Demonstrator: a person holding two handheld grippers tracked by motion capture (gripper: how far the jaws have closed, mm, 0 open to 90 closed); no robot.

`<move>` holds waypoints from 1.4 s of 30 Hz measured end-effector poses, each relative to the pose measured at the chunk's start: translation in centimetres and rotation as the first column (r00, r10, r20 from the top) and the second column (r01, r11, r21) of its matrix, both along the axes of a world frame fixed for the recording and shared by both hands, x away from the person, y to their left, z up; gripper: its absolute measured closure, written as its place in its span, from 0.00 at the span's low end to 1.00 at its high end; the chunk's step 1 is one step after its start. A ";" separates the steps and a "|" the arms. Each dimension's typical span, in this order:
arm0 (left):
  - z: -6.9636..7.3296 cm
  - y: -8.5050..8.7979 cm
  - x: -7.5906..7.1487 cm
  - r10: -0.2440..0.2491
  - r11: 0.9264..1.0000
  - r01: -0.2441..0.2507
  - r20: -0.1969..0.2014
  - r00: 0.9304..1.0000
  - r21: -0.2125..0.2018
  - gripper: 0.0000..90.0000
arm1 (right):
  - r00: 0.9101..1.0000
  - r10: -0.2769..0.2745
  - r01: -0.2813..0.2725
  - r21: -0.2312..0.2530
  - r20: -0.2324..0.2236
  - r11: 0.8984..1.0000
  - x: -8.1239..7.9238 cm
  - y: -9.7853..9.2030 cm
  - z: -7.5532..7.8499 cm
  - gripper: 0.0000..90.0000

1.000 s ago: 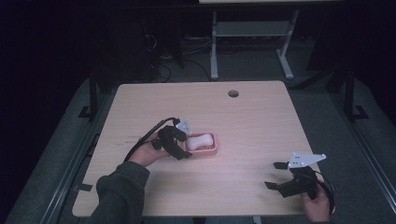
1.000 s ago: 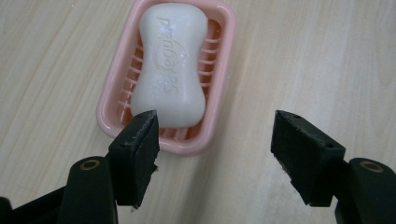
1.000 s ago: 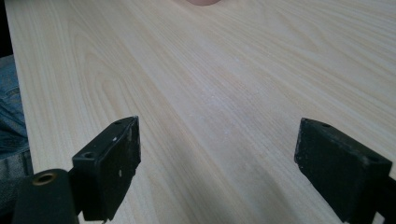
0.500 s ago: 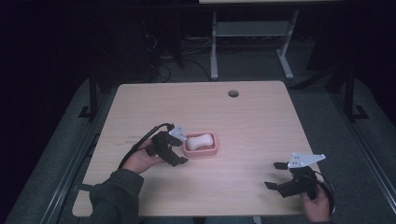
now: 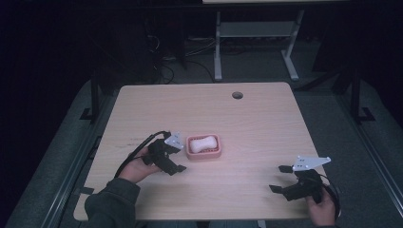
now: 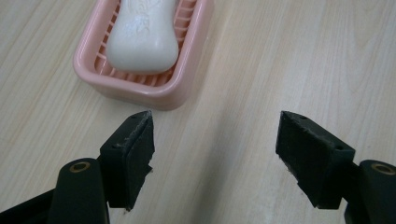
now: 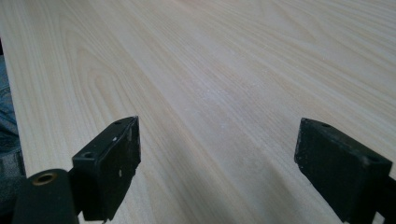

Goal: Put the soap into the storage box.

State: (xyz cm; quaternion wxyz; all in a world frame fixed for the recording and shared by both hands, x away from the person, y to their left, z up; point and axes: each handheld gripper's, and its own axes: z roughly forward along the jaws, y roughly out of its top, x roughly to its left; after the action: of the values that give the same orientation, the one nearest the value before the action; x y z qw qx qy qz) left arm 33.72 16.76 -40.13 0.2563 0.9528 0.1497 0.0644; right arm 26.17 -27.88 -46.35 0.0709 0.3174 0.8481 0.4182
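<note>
A white soap bar [image 6: 142, 35] is seen lying in a pink soap dish [image 5: 204, 147] left of the table's [image 5: 266, 128] middle. The left tongs [image 5: 172, 156], just opened wide and empty, are held just beside it. The right tongs [image 5: 284, 178], apparently wide too, are kept near the front right corner.

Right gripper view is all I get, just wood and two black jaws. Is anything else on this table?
Observer: Yes, a pink soap dish sits near the middle.
Operator: Anything in it?
Observer: A white soap bar lies inside.
Operator: Is the other gripper holding it?
Observer: No, the left gripper has just been opening; nothing is between its jaws, and the dish is just ahead of them.
</note>
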 end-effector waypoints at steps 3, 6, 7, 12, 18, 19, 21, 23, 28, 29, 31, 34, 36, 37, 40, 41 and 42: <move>-0.2 0.3 -0.2 0.005 1.000 -0.005 0.002 1.000 -0.004 0.30 | 1.000 -0.003 0.003 0.000 -0.002 1.000 0.0 0.0 0.0 0.16; -0.3 0.7 -0.5 0.011 1.000 -0.011 0.007 1.000 -0.008 0.29 | 1.000 -0.004 0.004 -0.001 -0.003 1.000 0.0 0.0 0.0 0.16; -0.3 0.8 -0.7 0.013 1.000 -0.013 0.001 1.000 -0.008 0.29 | 1.000 -0.004 0.004 -0.001 -0.003 1.000 0.0 0.0 0.0 0.16; -0.4 1.3 -1.2 0.015 1.000 -0.015 0.012 1.000 -0.013 0.29 | 1.000 -0.003 0.003 -0.004 -0.002 1.000 0.0 0.0 0.0 0.16; -0.7 2.1 -1.7 0.024 1.000 -0.024 0.007 1.000 -0.016 0.29 | 1.000 -0.003 0.003 -0.007 -0.002 1.000 0.0 0.0 0.0 0.16; -0.8 2.2 -1.9 0.026 1.000 -0.026 0.008 1.000 -0.017 0.29 | 1.000 -0.003 0.003 -0.007 -0.001 1.000 0.0 0.0 0.0 0.16; -0.8 2.4 -2.0 0.026 1.000 -0.026 0.008 1.000 -0.014 0.29 | 1.000 -0.004 0.004 -0.008 -0.003 1.000 0.0 0.0 -0.1 0.16; -1.0 2.9 -2.3 0.033 0.999 -0.033 0.008 0.999 -0.011 0.29 | 1.000 -0.003 0.003 -0.010 -0.003 1.000 0.0 0.0 0.0 0.16; -1.3 3.7 -2.9 0.045 0.999 -0.045 0.005 0.999 -0.022 0.29 | 1.000 -0.003 0.003 -0.008 -0.006 1.000 0.0 0.1 -0.1 0.16; -1.3 3.8 -3.0 0.045 0.999 -0.045 0.005 0.999 -0.023 0.29 | 1.000 -0.003 0.003 -0.009 -0.005 1.000 0.0 0.1 -0.1 0.16; -1.4 4.1 -3.3 0.048 0.999 -0.048 0.004 0.999 -0.026 0.29 | 1.000 -0.005 0.005 -0.007 -0.005 1.000 -0.1 0.1 -0.1 0.16; -1.4 4.3 -3.5 0.048 0.998 -0.048 0.006 0.999 -0.027 0.29 | 1.000 -0.004 0.004 -0.008 -0.005 1.000 -0.1 0.1 -0.1 0.16; -1.5 4.7 -3.7 0.055 0.998 -0.055 0.002 0.998 -0.030 0.29 | 1.000 -0.004 0.004 -0.009 -0.006 1.000 -0.1 0.1 -0.1 0.16; -1.6 4.8 -3.9 0.060 0.998 -0.060 0.004 0.998 -0.033 0.29 | 1.000 -0.005 0.005 -0.009 -0.009 1.000 -0.1 0.1 -0.1 0.16; -1.9 5.6 -4.7 0.062 0.998 -0.062 0.007 0.998 -0.030 0.29 | 1.000 -0.003 0.003 -0.012 -0.009 1.000 -0.1 0.1 -0.1 0.16; -2.1 5.8 -5.0 0.065 0.997 -0.065 0.007 0.998 -0.033 0.29 | 1.000 -0.003 0.003 -0.012 -0.011 1.000 -0.2 0.1 -0.1 0.16; -2.2 6.0 -5.3 0.068 0.997 -0.068 0.004 0.998 -0.036 0.29 | 1.000 -0.001 0.001 -0.013 -0.009 1.000 -0.2 0.1 -0.1 0.16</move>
State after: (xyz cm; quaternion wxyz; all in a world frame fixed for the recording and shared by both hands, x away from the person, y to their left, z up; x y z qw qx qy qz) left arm 28.42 22.75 -42.33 0.2715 0.9422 0.1823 0.0731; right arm 26.01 -27.79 -46.45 0.0695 0.3192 0.8510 0.4113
